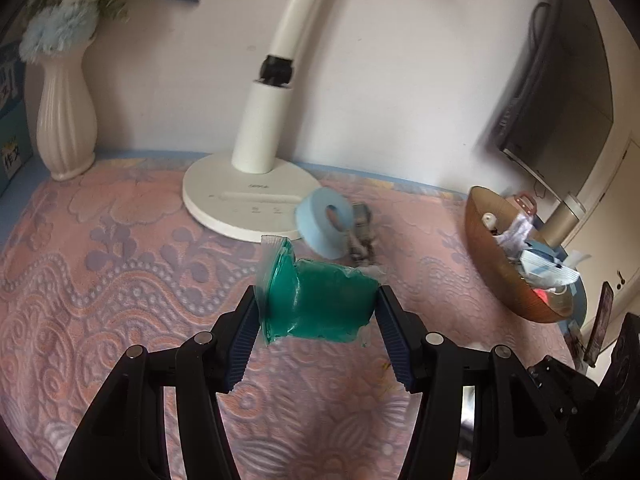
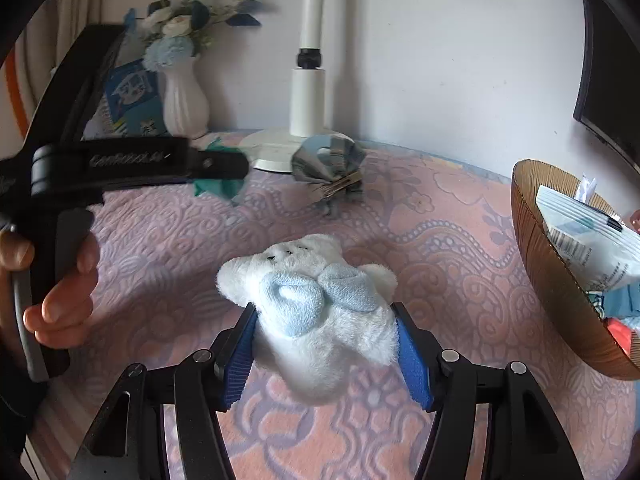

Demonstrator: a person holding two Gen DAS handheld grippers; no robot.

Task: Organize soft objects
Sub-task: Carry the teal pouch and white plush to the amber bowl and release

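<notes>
Gripping green pouch [image 1: 320, 304] left, white plush [image 2: 320, 312] right

Both views evenly lit, soft daylight, no hard glare. Soft shadows on the pink tablecloth [image 2: 400, 208] toward 6 o'clock of objects. Strong fisheye: dark vignette corners, lines bowed at edges. Left wrist view: motion blur on the monitor [image 1: 560, 92] at 2 o'clock and the blue roll [image 1: 324, 224] near centre. Right wrist view: other gripper [image 2: 224, 166] smeared at 9 o'clock, flowers [image 2: 180, 28] soft at 11.
</notes>
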